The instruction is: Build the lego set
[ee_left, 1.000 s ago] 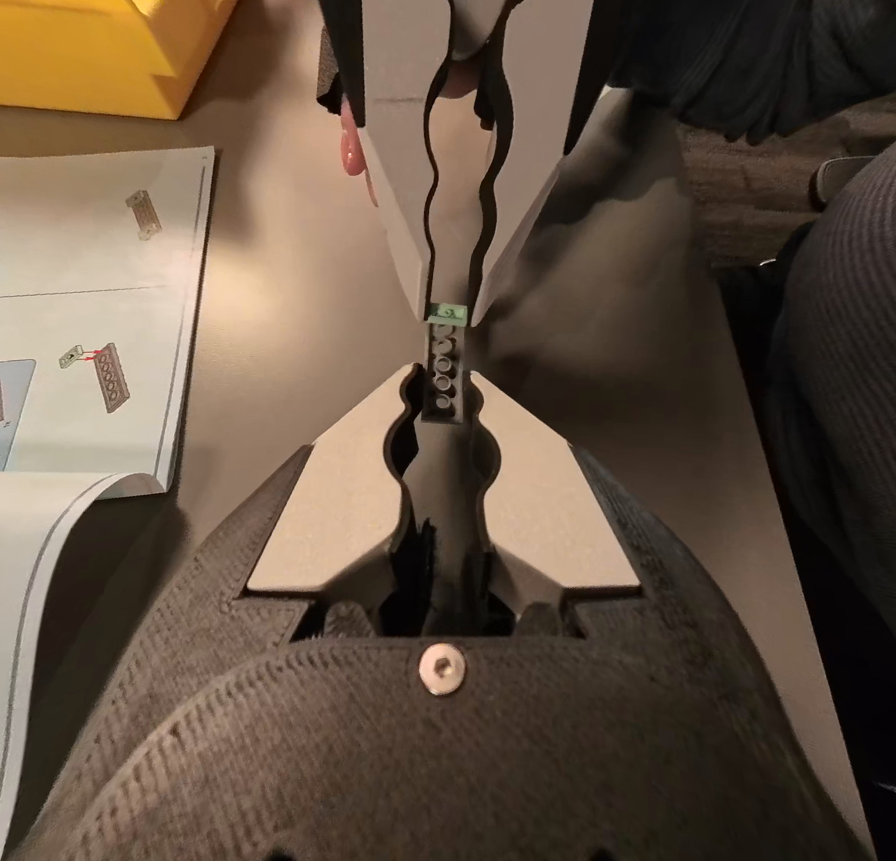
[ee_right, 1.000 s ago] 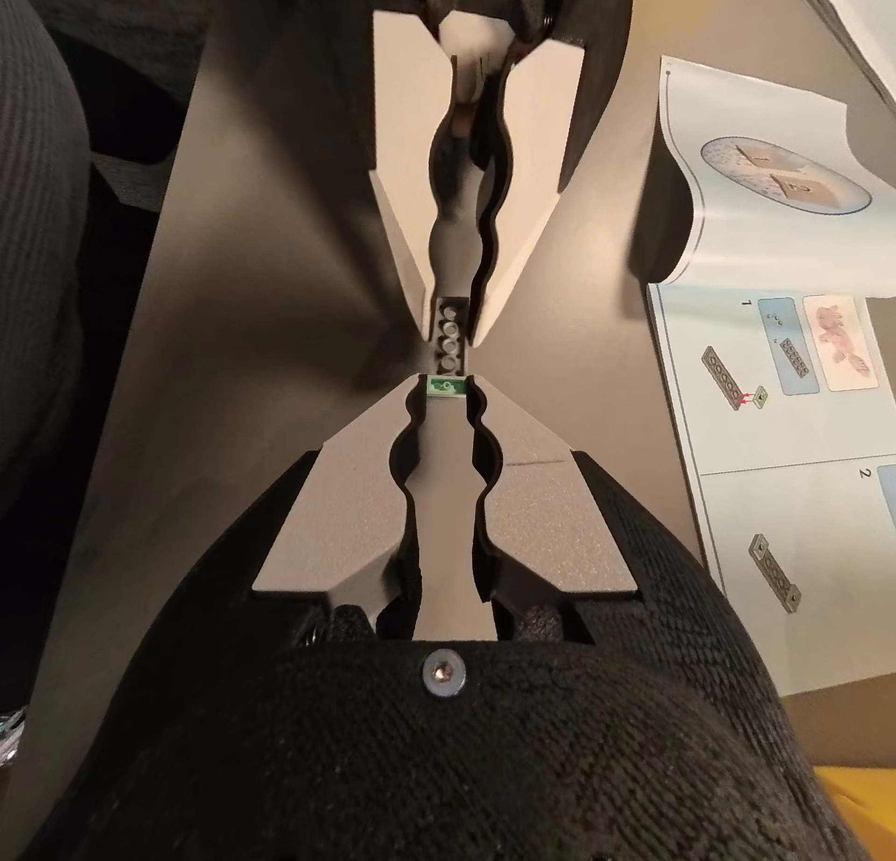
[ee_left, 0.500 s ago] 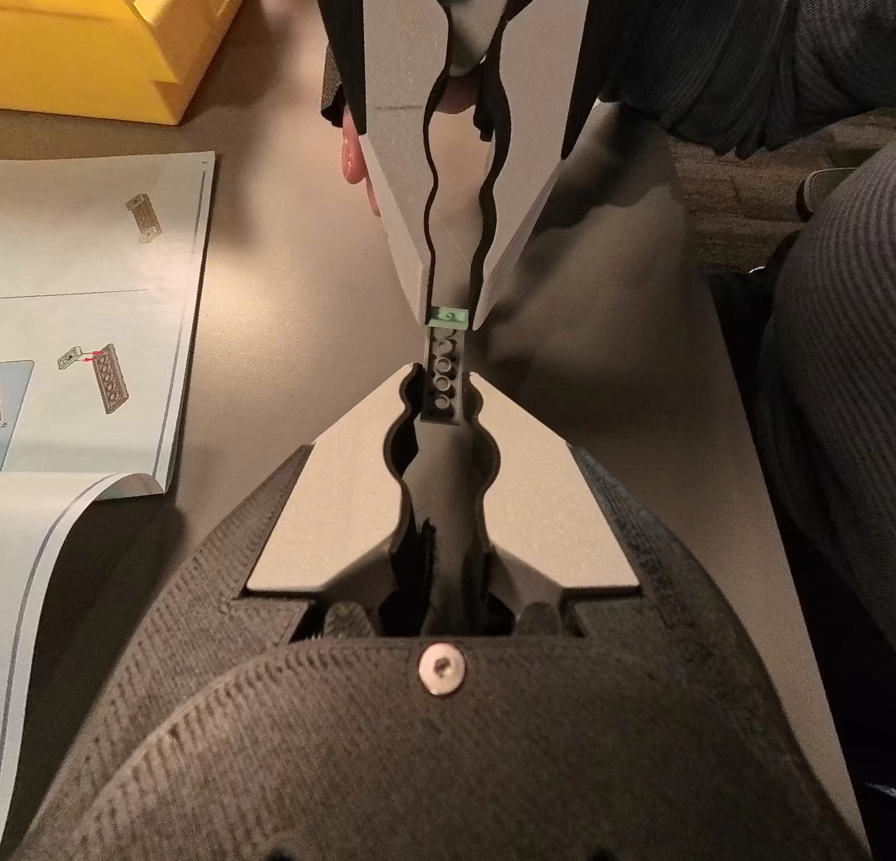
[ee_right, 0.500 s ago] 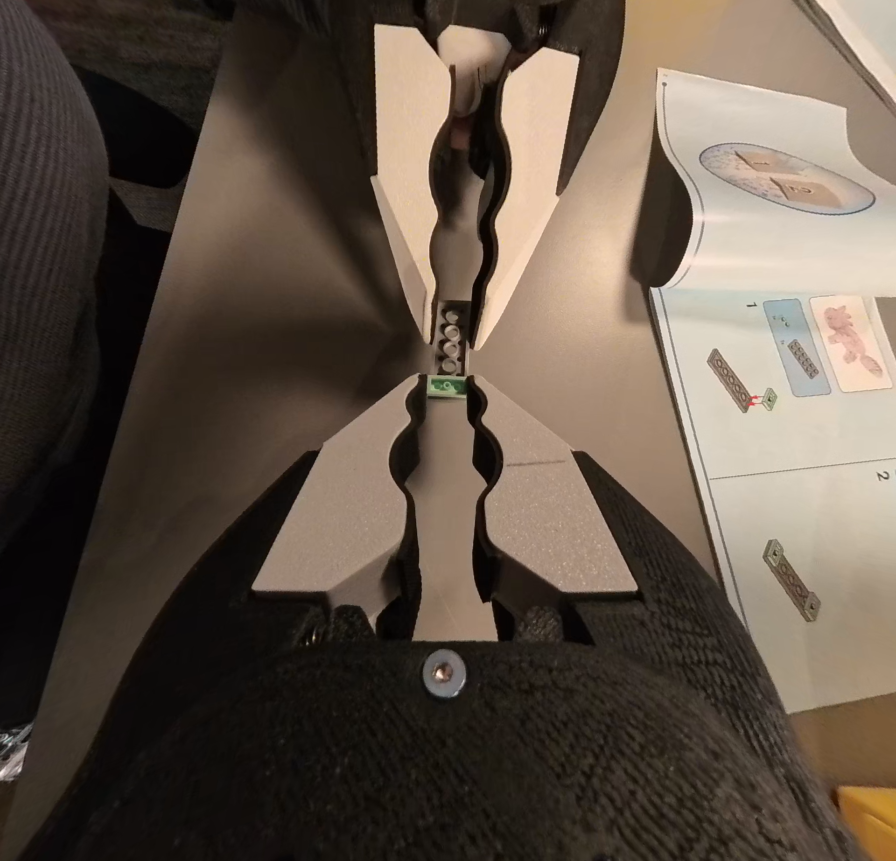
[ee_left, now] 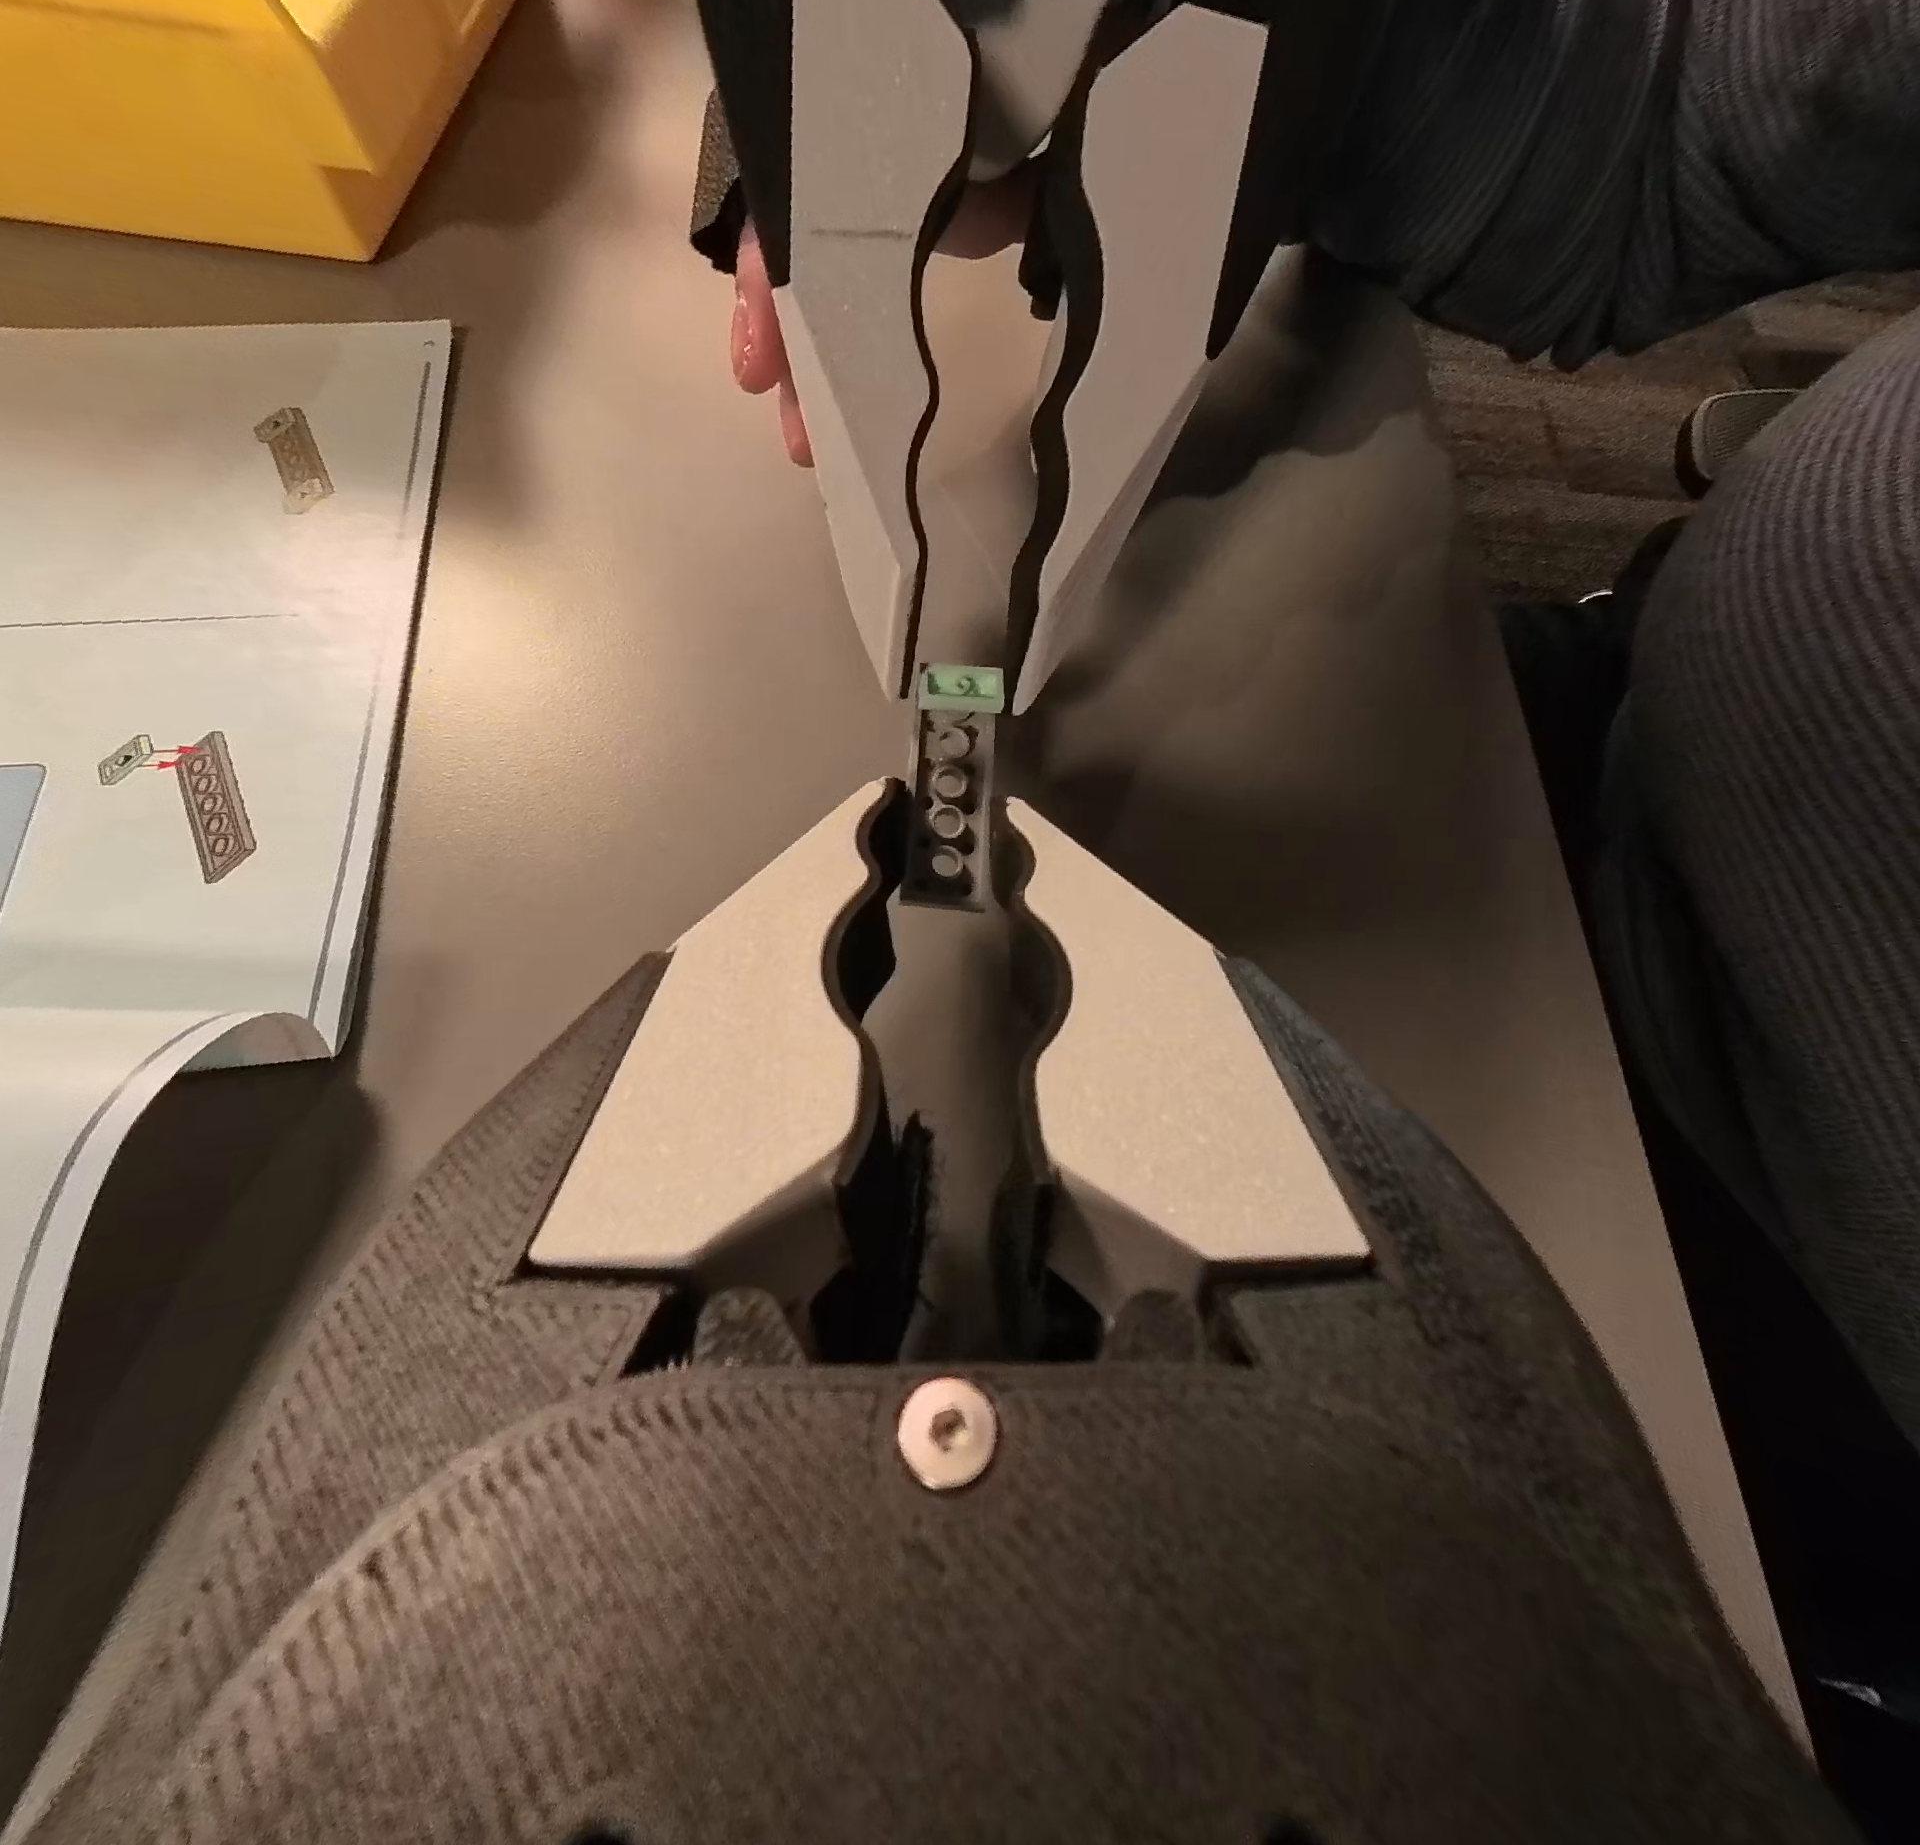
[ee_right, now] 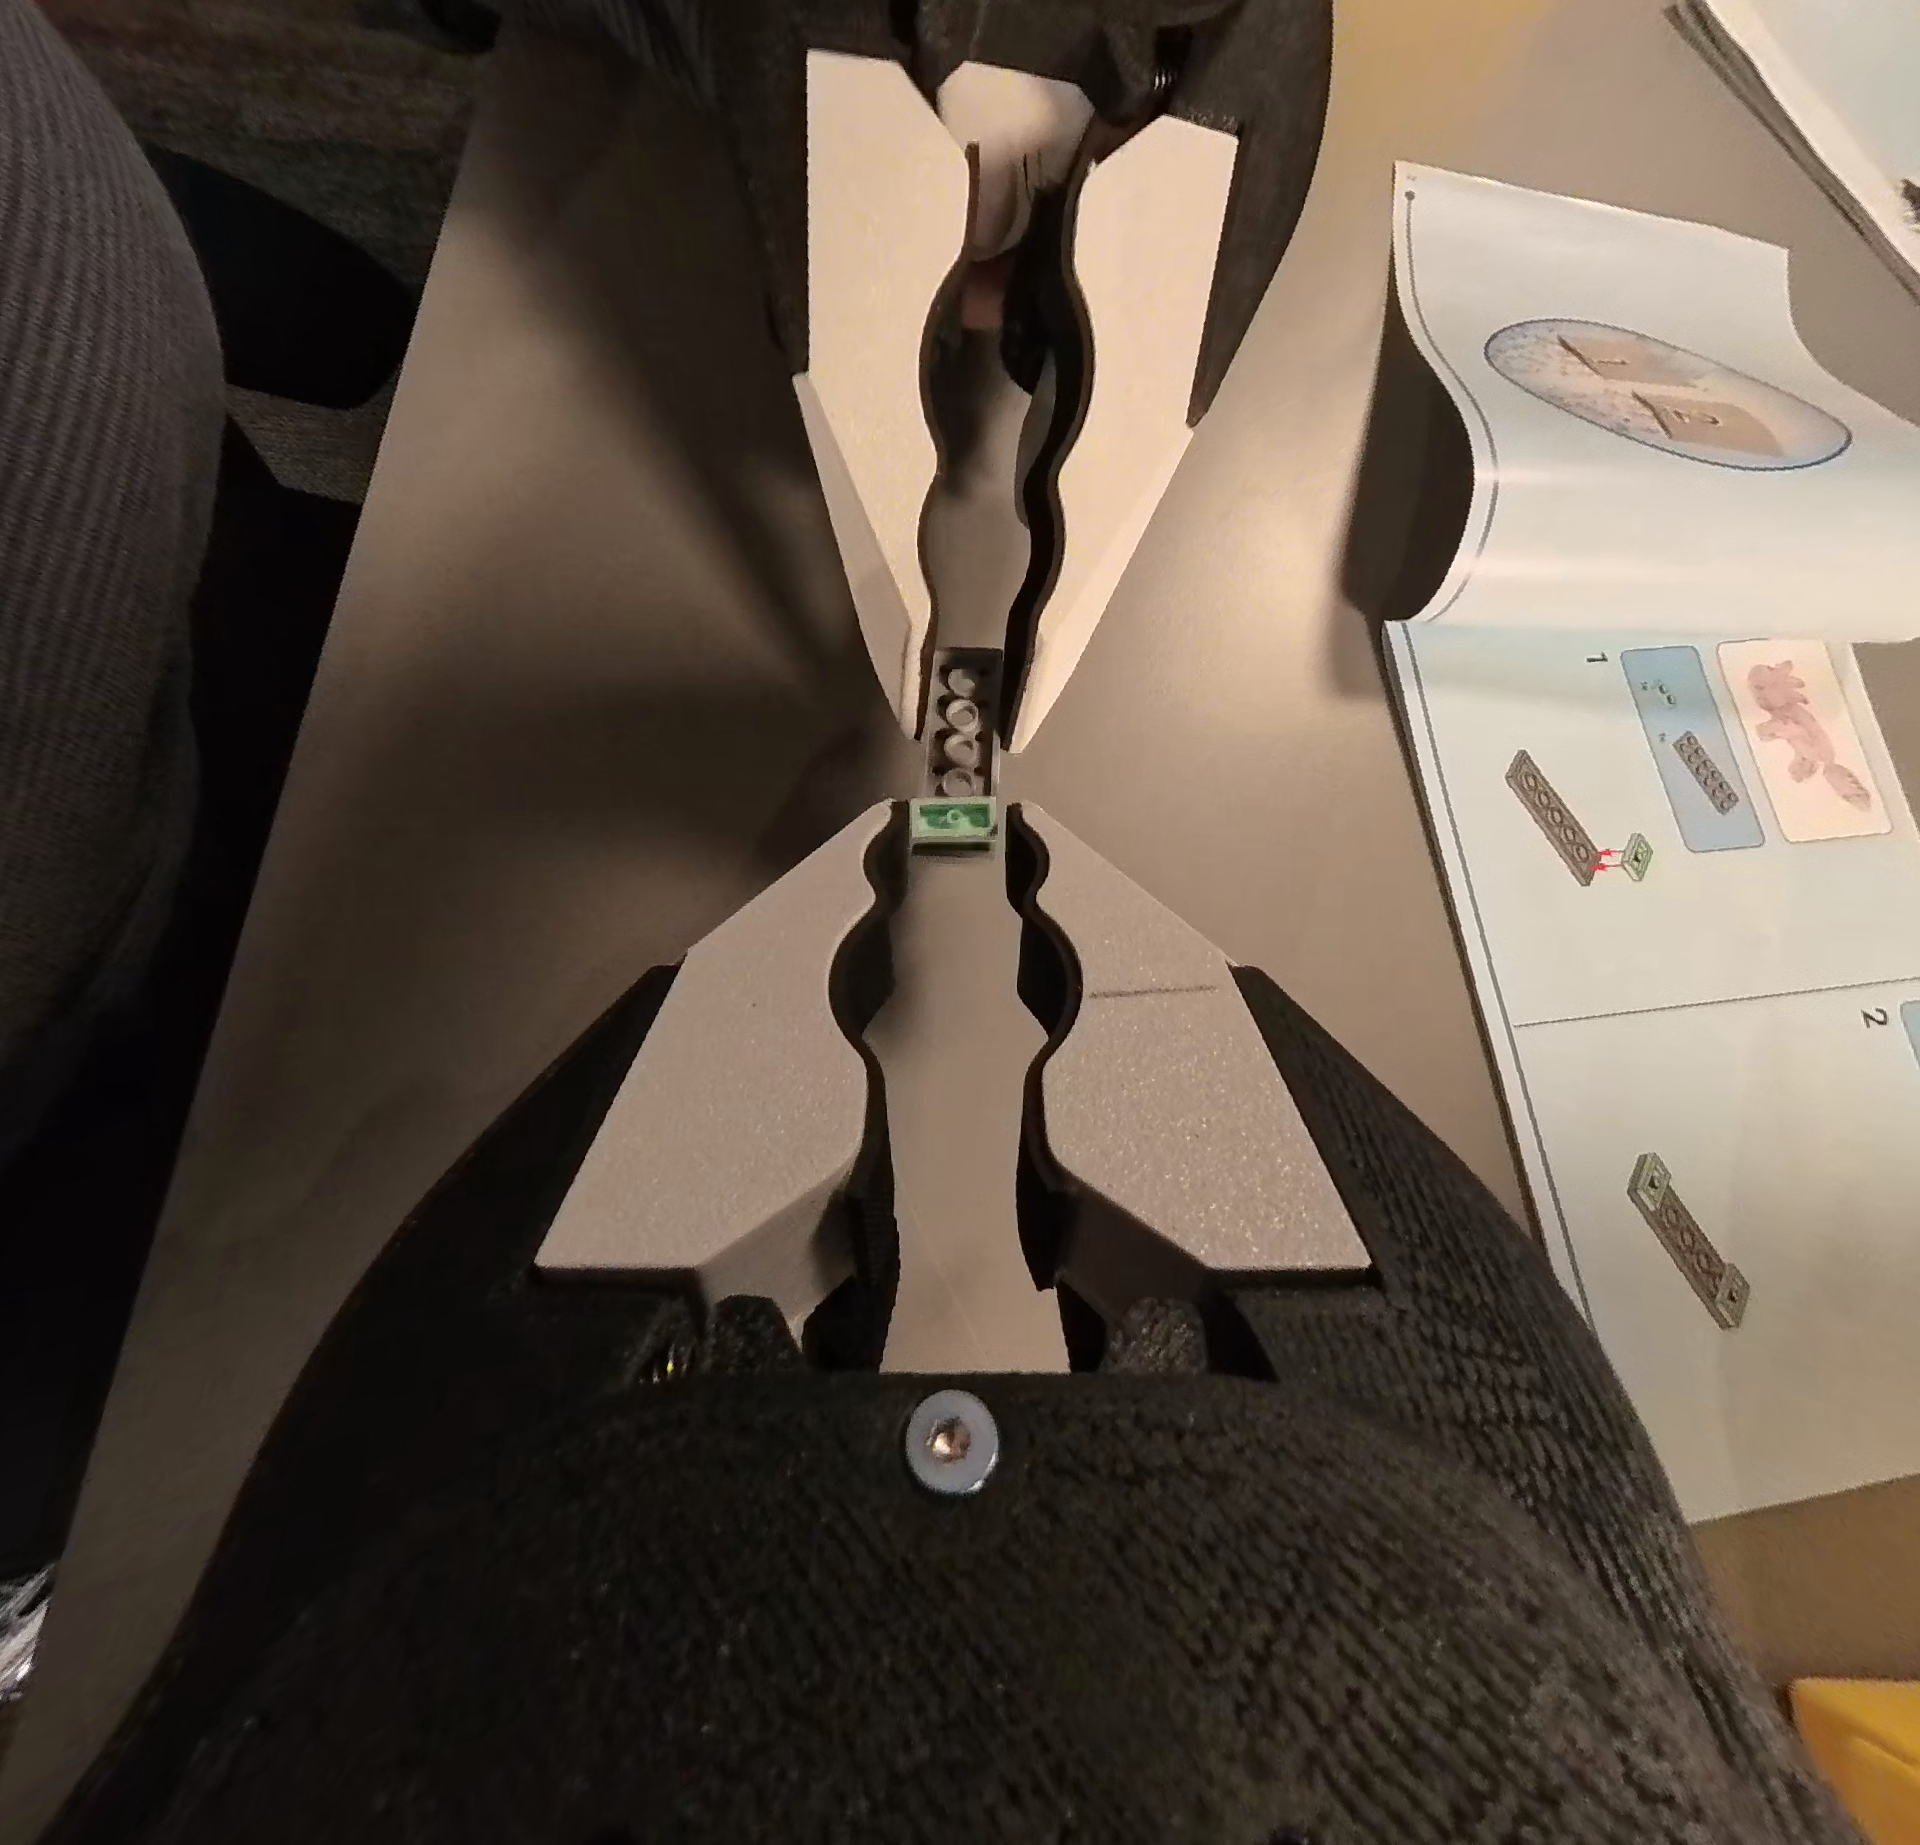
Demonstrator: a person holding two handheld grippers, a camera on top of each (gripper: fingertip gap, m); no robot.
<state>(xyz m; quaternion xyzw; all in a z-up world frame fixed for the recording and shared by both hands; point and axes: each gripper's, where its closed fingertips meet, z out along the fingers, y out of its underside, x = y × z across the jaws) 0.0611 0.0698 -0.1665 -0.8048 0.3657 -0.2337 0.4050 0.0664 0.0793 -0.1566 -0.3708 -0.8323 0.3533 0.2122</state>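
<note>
Left wrist view: left gripper (ee_left: 943, 808) fingers pinching dark grey plate (ee_left: 948, 824), steadied above tabletop (ee_left: 623, 652); right gripper (ee_right: 956, 821) fingers pinching pale green tile (ee_right: 954, 825) against its end.

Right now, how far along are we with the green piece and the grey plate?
Done: both parts are picked up. The left gripper clamps the grey plate; the right gripper grips the small green piece. In hand: the green piece sits at the plate's far end, tips facing each other above the table. Left: I cannot tell whether it is fully seated; neither gripper has released. The open booklet lies alongside.
</note>
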